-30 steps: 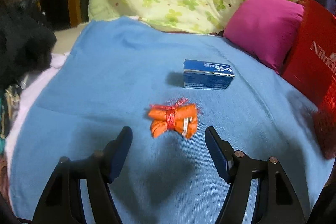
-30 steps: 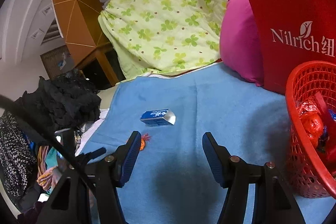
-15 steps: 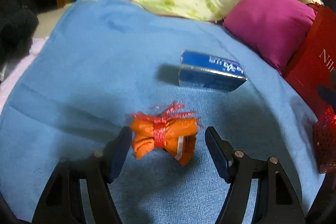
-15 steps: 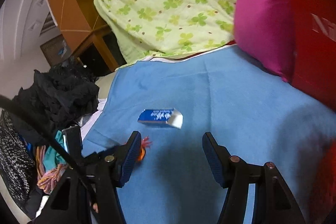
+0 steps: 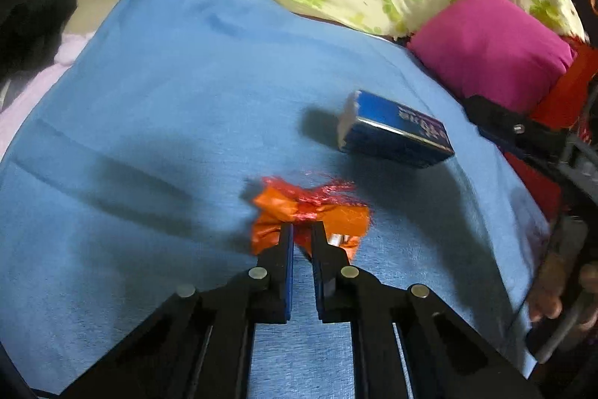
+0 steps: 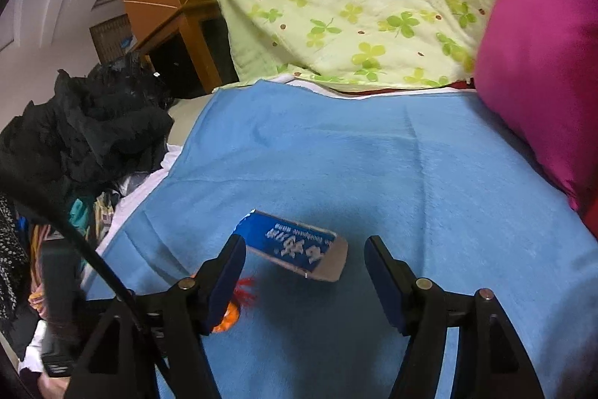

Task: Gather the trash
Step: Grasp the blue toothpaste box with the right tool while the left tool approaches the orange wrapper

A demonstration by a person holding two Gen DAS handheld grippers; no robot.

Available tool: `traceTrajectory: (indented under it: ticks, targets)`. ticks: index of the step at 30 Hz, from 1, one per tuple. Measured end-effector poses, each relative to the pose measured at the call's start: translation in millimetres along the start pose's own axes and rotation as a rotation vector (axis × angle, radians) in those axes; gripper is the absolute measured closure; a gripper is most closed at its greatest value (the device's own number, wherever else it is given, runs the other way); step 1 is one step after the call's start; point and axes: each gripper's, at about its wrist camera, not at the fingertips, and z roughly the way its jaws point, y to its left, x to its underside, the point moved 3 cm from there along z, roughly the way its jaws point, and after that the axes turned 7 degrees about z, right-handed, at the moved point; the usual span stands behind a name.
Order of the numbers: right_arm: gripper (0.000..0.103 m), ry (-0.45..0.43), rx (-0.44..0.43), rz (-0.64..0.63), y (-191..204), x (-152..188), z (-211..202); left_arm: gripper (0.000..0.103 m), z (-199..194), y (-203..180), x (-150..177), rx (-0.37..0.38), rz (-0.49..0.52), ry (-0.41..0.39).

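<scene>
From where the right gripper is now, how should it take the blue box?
Grip the blue box across its long side faces, coming down from above. It lies flat on the blue blanket, skewed between the open right gripper, so roll the wrist until the fingers run parallel to its long edges.

- Orange wrapper point(image 6: 228, 318) mostly hidden behind the right claw's finger point(image 6: 224, 283).
- Print on the blue box point(image 5: 396, 131) too blurred to read.
- Pink pillow point(image 6: 542, 73) cut off at the frame's edge.

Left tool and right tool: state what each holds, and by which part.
Left tool pinches the orange wrapper at its red-tied middle. Right tool holds nothing; its open jaws flank the blue box.
</scene>
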Motion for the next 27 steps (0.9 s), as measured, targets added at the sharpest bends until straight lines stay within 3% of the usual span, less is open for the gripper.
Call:
traceTrajectory:
  ticks: [7, 11, 15, 17, 24, 27]
  targets:
    - [0.033, 0.033, -0.019, 0.081, -9, -3, 34, 0.094, -11, 23, -3, -0.059, -0.033, -0.023]
    - [0.033, 0.091, -0.088, 0.133, -12, 3, 44, 0.094, -11, 42, -6, -0.133, -0.07, -0.017]
    - [0.033, 0.208, -0.169, 0.049, 6, 12, 41, 0.094, -16, 61, -5, -0.17, -0.112, -0.017]
    - [0.033, 0.227, -0.181, -0.001, 14, 16, 33, 0.094, -18, 67, -5, -0.169, -0.134, -0.019]
    - [0.033, 0.129, 0.035, -0.252, 33, 27, 16, 0.094, -16, 60, -3, -0.168, -0.116, -0.015]
    - [0.029, 0.135, 0.013, -0.207, 29, 25, 28, 0.094, -14, 54, -4, -0.165, -0.096, -0.013]
